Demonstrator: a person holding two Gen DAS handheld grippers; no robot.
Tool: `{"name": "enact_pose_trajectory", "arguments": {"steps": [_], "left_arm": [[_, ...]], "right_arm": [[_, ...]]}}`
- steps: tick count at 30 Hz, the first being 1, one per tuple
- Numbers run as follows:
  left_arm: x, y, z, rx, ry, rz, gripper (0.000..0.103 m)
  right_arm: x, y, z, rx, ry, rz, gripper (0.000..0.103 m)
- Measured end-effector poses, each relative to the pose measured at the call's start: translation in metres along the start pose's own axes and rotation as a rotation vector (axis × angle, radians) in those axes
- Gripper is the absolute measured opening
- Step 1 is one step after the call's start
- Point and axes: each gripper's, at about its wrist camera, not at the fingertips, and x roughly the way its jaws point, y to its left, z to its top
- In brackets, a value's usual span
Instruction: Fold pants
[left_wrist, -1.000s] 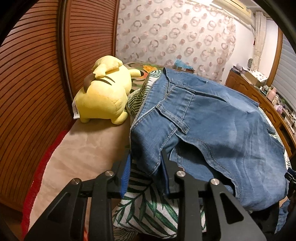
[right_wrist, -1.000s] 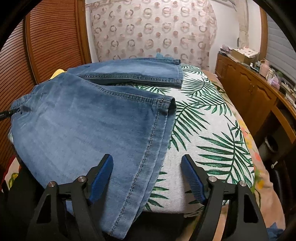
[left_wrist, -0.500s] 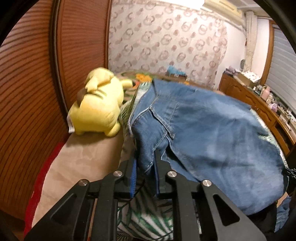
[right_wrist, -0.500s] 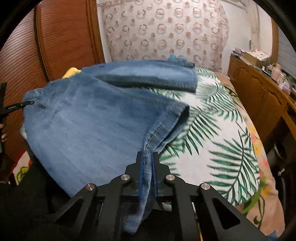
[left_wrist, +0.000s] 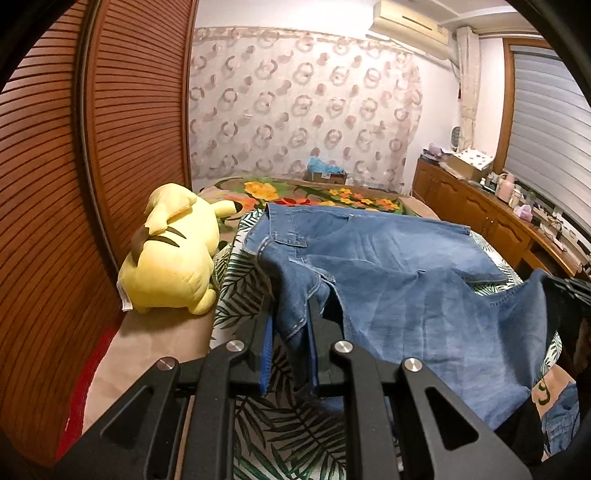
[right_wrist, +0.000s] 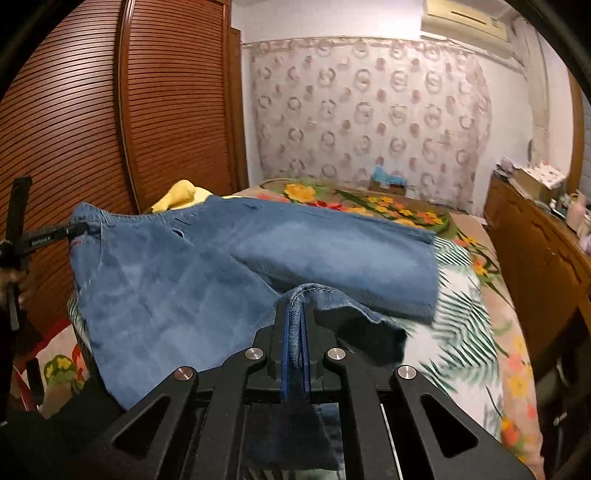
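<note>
Both grippers are clamped on the jeans (left_wrist: 424, 295), denim pinched between each pair of fingers. Left gripper (left_wrist: 291, 354) holds the near waistband corner, at lower centre of the left wrist frame; fabric hangs down between the blue pads. Right gripper (right_wrist: 295, 347) holds the hem end of the near leg, lower centre of the right wrist frame, its fingers fully closed on a doubled edge.

The jeans lie across the bed (left_wrist: 258, 435), on the palm-leaf cover. Long axis runs left to right across both frames: waistband at frame left, leg hems at frame right. The near leg is lifted off the bed along its front edge. The far leg (right_wrist: 332, 254) lies flat behind it, toward the upper centre of the right wrist frame.

Key relation: the flat far leg sits straight ahead of both pairs of fingers, further up the frame. So the held edge would travel forward, away from the cameras, to land on the far leg. Both grippers look about equally near it, one at each end of the long axis. Judgement: leg-on-leg fold in progress, not yet laid down.

Yellow plush toy (left_wrist: 173, 254) sits at centre left of the left wrist frame, just beside the waistband end, not touching it as far as visible. Risk: the waistband corner swinging into it.
</note>
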Motion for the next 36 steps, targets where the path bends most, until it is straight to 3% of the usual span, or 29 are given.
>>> {"name": "enact_pose_trajectory", "arguments": {"steps": [3,10,12,14,18,23,31,36], "left_arm": [[0.001,-0.001,-0.002,-0.001,0.005,0.0,0.016],[0.002,-0.001,-0.003,0.0,0.007,0.0,0.016],[0.002,-0.001,-0.003,0.001,0.008,0.001,0.016],[0.002,-0.002,-0.003,-0.003,0.008,0.0,0.016],[0.004,-0.005,-0.005,-0.005,0.007,-0.004,0.016],[0.005,-0.01,-0.006,0.003,0.005,-0.007,0.016],[0.004,-0.02,0.003,0.014,-0.026,-0.01,0.016],[0.002,-0.028,0.02,0.037,-0.054,-0.002,0.015]], "right_arm": [[0.035,-0.004,0.001,-0.014,0.034,0.025,0.005],[0.072,-0.019,-0.008,0.008,0.117,0.061,0.006],[0.073,-0.025,-0.006,0.018,0.114,0.04,0.015],[0.067,-0.033,-0.005,0.036,0.106,0.002,0.029],[0.051,-0.05,-0.01,0.097,0.066,-0.01,0.035],[0.028,-0.062,-0.028,0.138,0.05,-0.049,0.037],[0.008,-0.065,-0.077,0.189,0.136,-0.116,0.038],[0.005,-0.069,-0.087,0.234,0.163,-0.119,0.038]]}}
